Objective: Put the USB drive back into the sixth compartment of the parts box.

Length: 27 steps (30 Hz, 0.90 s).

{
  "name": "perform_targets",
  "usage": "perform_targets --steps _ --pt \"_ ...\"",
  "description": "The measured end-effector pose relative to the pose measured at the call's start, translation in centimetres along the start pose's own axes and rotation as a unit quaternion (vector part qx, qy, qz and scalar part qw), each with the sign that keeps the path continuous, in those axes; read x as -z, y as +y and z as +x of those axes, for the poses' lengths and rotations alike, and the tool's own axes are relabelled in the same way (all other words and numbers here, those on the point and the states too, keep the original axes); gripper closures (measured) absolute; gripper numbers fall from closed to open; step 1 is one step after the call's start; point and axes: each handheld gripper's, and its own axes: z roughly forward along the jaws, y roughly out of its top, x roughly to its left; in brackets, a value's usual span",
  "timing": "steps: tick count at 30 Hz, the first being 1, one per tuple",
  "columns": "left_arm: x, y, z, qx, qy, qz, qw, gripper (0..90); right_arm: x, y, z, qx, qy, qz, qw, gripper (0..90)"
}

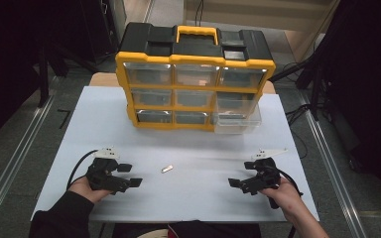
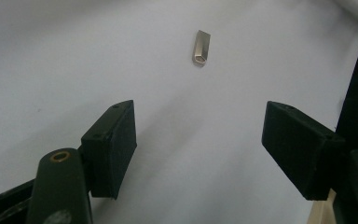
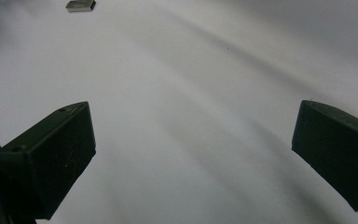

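- White surface (image 1: 104,119) under dim room light, dark floor all round; at its far edge stands a yellow-and-black drawer organiser (image 1: 194,74) with one clear drawer (image 1: 236,118) at its lower right pulled out.
- My target, the small metal USB stick (image 1: 167,169), lies flat on the surface between my two tools, nearer the left, well short of the organiser.
- I judge it light, rigid, smooth and rather slippery; being so thin, it should be pinched across its narrow width, on the long flat sides.
- From above, its long axis runs slightly diagonal, left-near to right-far.
- Left hand-held gripper (image 1: 130,175): jaws apart, empty, the stick (image 2: 202,47) ahead of them.
- Right hand-held gripper (image 1: 239,184): jaws wide apart, empty.
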Motion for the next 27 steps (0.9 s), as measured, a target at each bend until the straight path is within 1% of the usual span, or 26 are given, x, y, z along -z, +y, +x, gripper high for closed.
perform_targets --steps 6,22,23,27 --pt "-0.02 -0.03 0.01 0.005 0.0 0.0 1.0 27.0 -0.11 0.01 0.0 0.001 0.001 0.003 1.0 0.0" --pt "-0.04 -0.07 0.02 0.002 0.004 -0.001 1.0 27.0 -0.08 -0.02 -0.04 0.0 0.0 0.002 1.0 0.0" --pt "-0.03 -0.09 0.06 0.002 0.004 0.004 1.0 27.0 -0.07 -0.03 -0.05 -0.001 0.001 0.003 1.0 0.0" --pt "-0.05 -0.08 0.04 0.001 0.006 0.003 1.0 27.1 -0.06 -0.01 -0.04 -0.002 0.001 0.001 1.0 0.0"
